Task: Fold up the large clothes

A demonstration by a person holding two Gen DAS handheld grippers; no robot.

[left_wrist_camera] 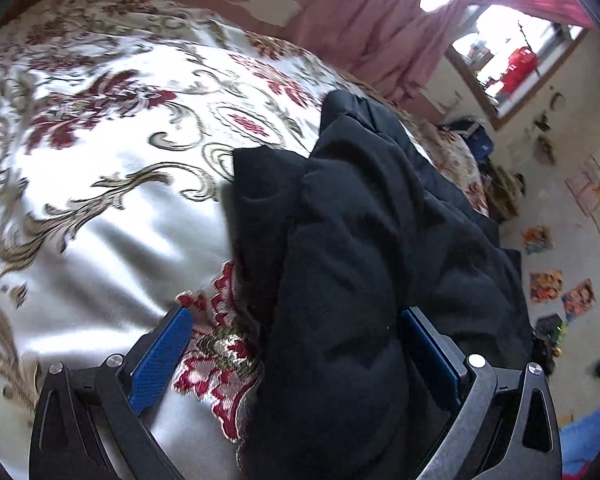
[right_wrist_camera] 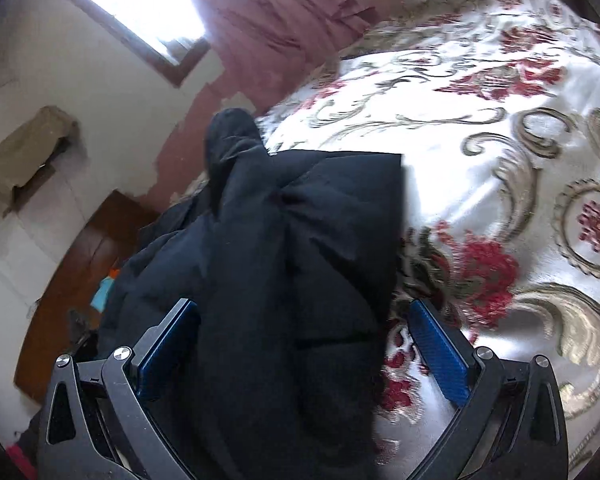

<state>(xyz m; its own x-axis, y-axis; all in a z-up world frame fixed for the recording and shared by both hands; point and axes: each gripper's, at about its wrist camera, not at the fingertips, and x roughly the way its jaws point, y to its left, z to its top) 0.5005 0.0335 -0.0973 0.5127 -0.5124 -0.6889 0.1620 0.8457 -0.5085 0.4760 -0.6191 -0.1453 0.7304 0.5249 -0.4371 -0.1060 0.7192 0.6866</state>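
Observation:
A large black padded garment (left_wrist_camera: pixel 360 240) lies bunched on a bed with a white, red-and-gold floral bedspread (left_wrist_camera: pixel 100 140). My left gripper (left_wrist_camera: pixel 296 348) is open, its blue-padded fingers (left_wrist_camera: pixel 160 360) set wide on either side of a thick fold of the garment. In the right wrist view the same black garment (right_wrist_camera: pixel 300 260) lies near the bed's edge with a sleeve end (right_wrist_camera: pixel 230 132) pointing away. My right gripper (right_wrist_camera: pixel 304 344) is open too, its blue pads (right_wrist_camera: pixel 440 352) straddling the garment. Neither gripper pinches the cloth.
Pink curtains (left_wrist_camera: pixel 380 40) and a bright window (left_wrist_camera: pixel 500 60) stand beyond the bed. Papers and small items litter the floor (left_wrist_camera: pixel 560 280) beside it. A brown wooden piece (right_wrist_camera: pixel 80 280) and a white wall (right_wrist_camera: pixel 60 80) lie past the bed's edge. The bedspread (right_wrist_camera: pixel 500 140) stretches wide.

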